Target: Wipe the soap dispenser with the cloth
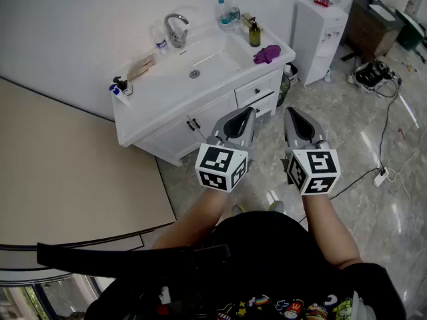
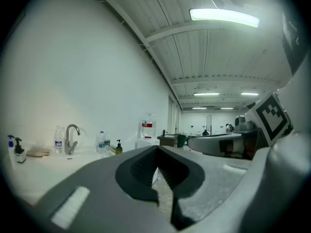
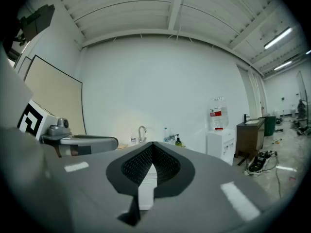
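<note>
The soap dispenser [image 1: 255, 33], a dark olive bottle with a pump, stands at the right back of the white vanity top [image 1: 163, 99]. A purple cloth [image 1: 267, 54] lies crumpled just in front of it, near the right corner. My left gripper [image 1: 249, 111] and right gripper [image 1: 291, 111] hover side by side over the floor in front of the vanity, well short of both. Both are shut and hold nothing. The dispenser shows small and far off in the left gripper view [image 2: 118, 147] and the right gripper view [image 3: 178, 141]. The cloth is not visible in either gripper view.
A faucet [image 1: 176, 30] and sink basin [image 1: 200, 69] sit mid-counter, with water bottles [image 1: 227, 13] behind. A small pump bottle [image 1: 121, 85] stands at the left end. A water cooler [image 1: 320, 19], cables [image 1: 377, 79] and a beige panel [image 1: 67, 172] surround the vanity.
</note>
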Action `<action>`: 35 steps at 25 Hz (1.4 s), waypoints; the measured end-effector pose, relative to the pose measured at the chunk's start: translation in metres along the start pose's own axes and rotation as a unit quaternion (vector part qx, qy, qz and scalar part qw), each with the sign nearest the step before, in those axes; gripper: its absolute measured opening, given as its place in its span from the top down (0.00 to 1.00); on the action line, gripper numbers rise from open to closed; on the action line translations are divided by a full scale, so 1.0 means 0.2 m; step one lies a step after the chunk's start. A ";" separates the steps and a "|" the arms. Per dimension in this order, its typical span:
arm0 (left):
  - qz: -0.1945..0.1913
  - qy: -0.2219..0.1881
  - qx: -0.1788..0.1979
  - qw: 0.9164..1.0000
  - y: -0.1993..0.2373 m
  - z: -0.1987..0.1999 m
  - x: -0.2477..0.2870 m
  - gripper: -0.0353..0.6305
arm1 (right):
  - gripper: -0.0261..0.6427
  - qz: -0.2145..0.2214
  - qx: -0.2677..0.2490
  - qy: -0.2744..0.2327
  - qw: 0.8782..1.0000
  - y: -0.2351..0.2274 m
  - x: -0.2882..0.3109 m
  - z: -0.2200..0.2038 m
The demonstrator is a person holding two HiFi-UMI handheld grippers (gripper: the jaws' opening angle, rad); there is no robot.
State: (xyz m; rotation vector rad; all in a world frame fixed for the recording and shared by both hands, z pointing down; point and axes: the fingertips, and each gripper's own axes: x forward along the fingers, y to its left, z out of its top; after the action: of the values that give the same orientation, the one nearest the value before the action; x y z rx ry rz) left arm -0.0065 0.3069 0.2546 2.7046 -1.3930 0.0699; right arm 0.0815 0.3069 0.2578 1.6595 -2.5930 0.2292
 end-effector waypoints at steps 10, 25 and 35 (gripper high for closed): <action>0.015 0.008 -0.003 1.000 0.01 -0.04 0.22 0.95 | 0.93 -0.009 -0.001 -0.010 1.000 -0.23 0.08 -0.02; 0.018 0.048 -0.034 0.998 0.66 -0.32 1.05 0.94 | 0.91 -0.002 0.011 0.075 0.997 -0.65 1.12 -0.39; -0.100 0.085 -0.042 0.990 1.29 -0.30 1.77 0.94 | 0.67 -0.052 -0.004 0.173 0.984 -0.86 1.99 -0.59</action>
State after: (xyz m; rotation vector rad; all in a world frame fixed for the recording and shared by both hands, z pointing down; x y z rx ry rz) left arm -0.0105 -0.1217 0.3607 2.6794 -1.0505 0.2162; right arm 0.0662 -0.1045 0.4402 1.5817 -2.2444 0.4558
